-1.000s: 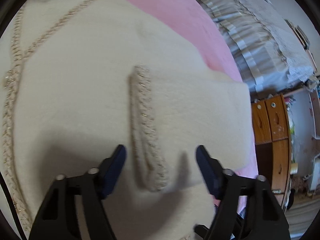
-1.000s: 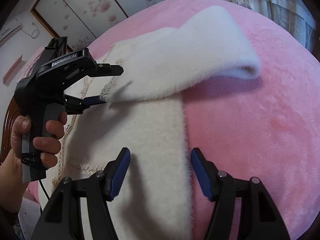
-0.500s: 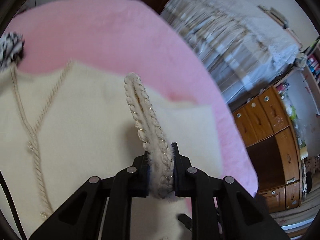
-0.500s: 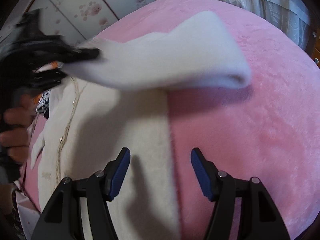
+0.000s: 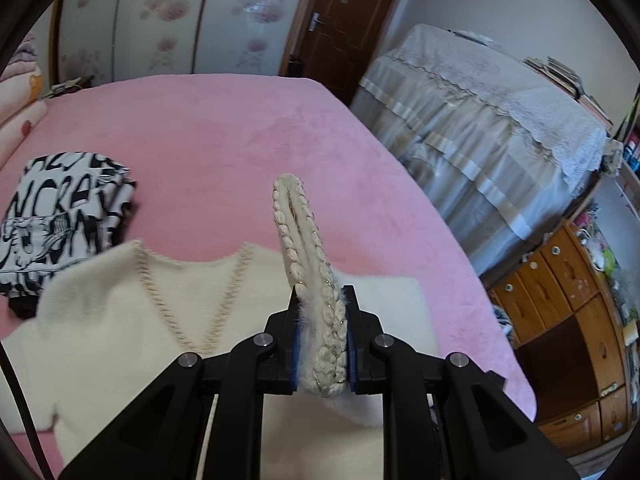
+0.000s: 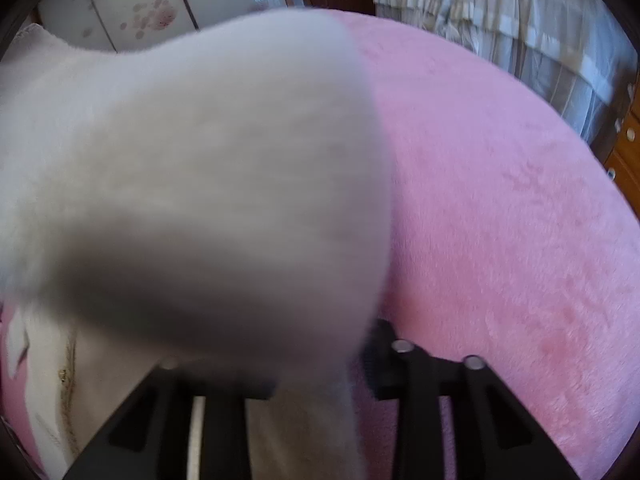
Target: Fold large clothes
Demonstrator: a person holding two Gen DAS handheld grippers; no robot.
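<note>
A cream fluffy sweater (image 5: 120, 320) with braided gold-flecked trim lies on the pink bed (image 5: 224, 128). My left gripper (image 5: 322, 340) is shut on the braided cuff (image 5: 298, 240) of its sleeve and holds it up above the body of the sweater. In the right wrist view the lifted sleeve (image 6: 200, 168) hangs blurred right in front of the camera and hides the fingertips of my right gripper (image 6: 320, 364). Its jaws look drawn in on the fabric, but the pads are covered.
A folded black-and-white printed garment (image 5: 60, 216) lies on the bed to the left. A second bed with a grey lace cover (image 5: 480, 120) and a wooden cabinet (image 5: 568, 320) stand to the right. The pink bed (image 6: 500, 220) stretches right of the sweater.
My left gripper closed on the sleeve cuff and lifted it. The sleeve swung toward my right gripper and now covers its fingers, which were open before.
</note>
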